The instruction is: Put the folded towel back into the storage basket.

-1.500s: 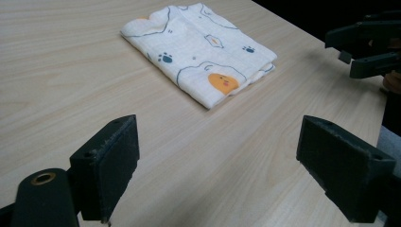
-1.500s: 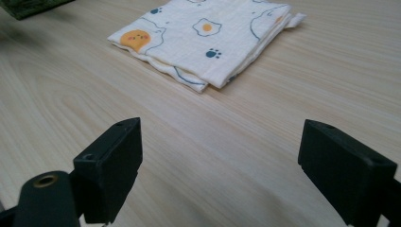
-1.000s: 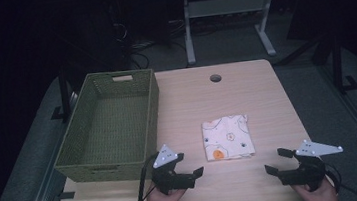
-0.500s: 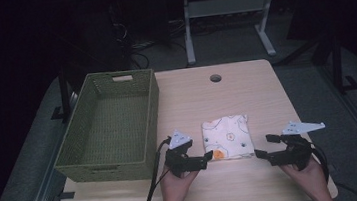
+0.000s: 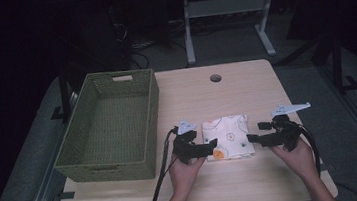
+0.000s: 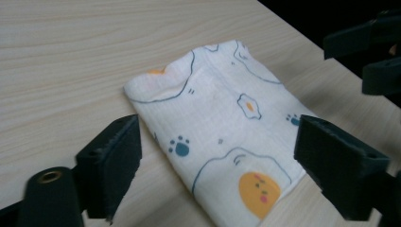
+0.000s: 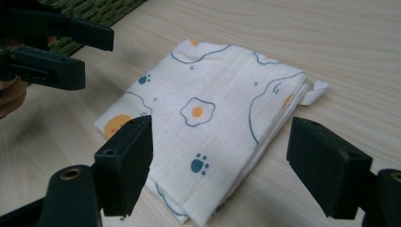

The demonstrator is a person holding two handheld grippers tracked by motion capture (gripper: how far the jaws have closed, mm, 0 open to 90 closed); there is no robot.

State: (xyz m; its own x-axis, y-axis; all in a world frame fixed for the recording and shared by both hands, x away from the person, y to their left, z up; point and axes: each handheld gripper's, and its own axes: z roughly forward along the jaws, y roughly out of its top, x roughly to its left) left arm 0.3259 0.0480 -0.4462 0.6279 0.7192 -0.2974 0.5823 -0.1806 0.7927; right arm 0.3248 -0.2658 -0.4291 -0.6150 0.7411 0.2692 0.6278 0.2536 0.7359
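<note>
**A:** Where does the folded printed cloth (image 5: 227, 136) lie, and how do the tools stand?

**B:** It lies flat on the worktop (image 5: 245, 88), between the left hand-held gripper (image 5: 211, 145) and the right hand-held gripper (image 5: 251, 138), one at each side edge. Both have just been closing a little, yet their jaws remain apart, the cloth's near edges showing between them with no pad pressing on it.

**A:** How is the cloth likely to handle?

**B:** Light, soft and limp, by its look; the stacked layers (image 7: 265, 142) may slide or fall open. A hold across the whole thickness at a side edge, one per gripper, seems soundest, avoiding the loose tab (image 7: 316, 91) at the right gripper's far corner.

**A:** What lies nearby?

**B:** A green woven basket (image 5: 111, 125) stands just beyond the left gripper's outer side. The cable hole (image 5: 215, 78) sits well ahead of both. Nothing stands between jaws and cloth.
</note>
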